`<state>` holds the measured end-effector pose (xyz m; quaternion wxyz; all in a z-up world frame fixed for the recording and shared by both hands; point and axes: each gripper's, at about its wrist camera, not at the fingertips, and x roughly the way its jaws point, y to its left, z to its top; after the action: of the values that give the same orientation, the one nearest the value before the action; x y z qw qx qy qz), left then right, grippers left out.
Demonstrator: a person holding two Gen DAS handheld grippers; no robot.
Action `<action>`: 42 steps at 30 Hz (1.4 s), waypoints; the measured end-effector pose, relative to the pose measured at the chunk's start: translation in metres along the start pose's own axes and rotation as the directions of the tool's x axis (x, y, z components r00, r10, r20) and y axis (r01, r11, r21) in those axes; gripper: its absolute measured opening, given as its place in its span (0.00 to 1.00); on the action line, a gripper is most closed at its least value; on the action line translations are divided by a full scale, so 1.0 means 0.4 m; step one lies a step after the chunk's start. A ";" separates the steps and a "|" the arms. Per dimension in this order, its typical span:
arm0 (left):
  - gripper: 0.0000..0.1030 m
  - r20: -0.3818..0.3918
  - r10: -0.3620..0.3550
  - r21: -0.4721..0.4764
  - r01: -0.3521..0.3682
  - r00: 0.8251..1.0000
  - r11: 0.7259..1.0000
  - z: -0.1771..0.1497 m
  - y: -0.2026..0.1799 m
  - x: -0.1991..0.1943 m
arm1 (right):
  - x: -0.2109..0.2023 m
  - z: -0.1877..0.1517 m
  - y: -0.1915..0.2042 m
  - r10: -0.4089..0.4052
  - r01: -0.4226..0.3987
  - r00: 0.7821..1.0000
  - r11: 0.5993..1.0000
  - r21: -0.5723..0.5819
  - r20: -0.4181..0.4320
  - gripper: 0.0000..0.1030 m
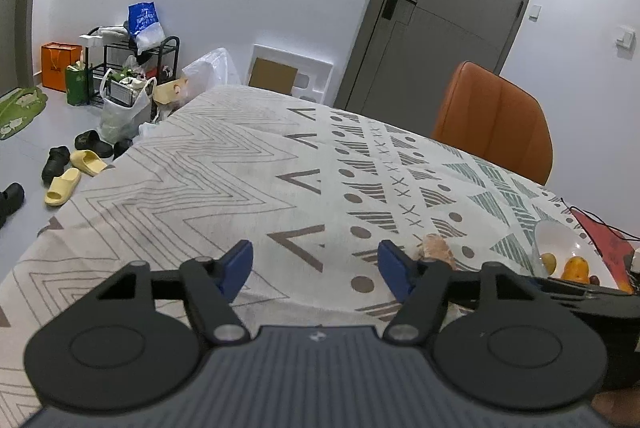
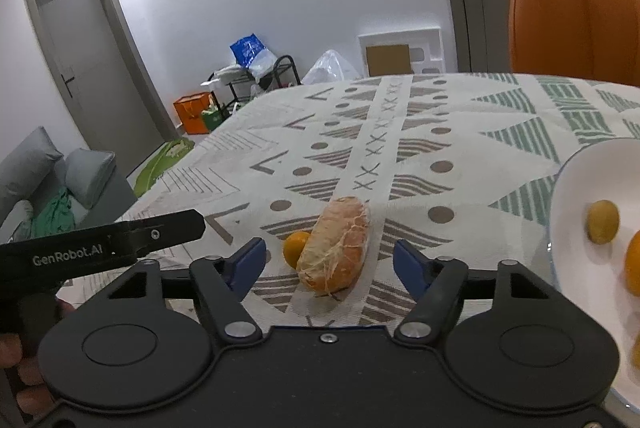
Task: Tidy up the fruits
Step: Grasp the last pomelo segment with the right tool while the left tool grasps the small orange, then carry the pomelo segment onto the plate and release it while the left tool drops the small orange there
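Right gripper point(image 2: 328, 262) spread wide, lined up on the peeled orange citrus segment point(image 2: 334, 248) lying on the patterned table point(image 2: 460, 132), small orange fruit point(image 2: 295, 248) touching behind it. Left gripper point(image 1: 316, 266) likewise spread, holding nothing. Likely bound for the white bowl point(image 2: 576, 188) already holding fruit.

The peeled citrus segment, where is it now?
In the right wrist view the peeled citrus segment lies on the tablecloth, ahead of the open right hand-held gripper, beside a small orange fruit, left of the white bowl.
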<state>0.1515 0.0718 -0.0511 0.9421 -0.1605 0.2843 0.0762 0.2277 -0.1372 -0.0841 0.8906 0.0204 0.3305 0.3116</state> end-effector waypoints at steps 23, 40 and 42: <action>0.61 -0.043 -0.061 0.021 0.062 0.997 0.998 -0.010 -0.067 0.060 | -0.040 0.009 -0.043 -0.005 0.005 1.000 1.000 0.001 0.030 0.33; 0.39 -0.105 -0.100 0.055 0.106 0.989 0.993 -0.035 -0.146 0.124 | -0.141 0.029 -0.099 -0.034 0.031 0.992 0.999 0.031 0.118 0.32; 0.31 -0.101 -0.094 0.068 0.101 0.990 0.993 -0.038 -0.153 0.127 | -0.152 0.028 -0.104 -0.039 0.035 0.991 0.999 0.036 0.128 0.32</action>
<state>0.2001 0.0117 -0.0755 0.9349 -0.1434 0.3244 0.0116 0.2212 -0.2032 -0.0502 0.9153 0.0491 0.2779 0.2875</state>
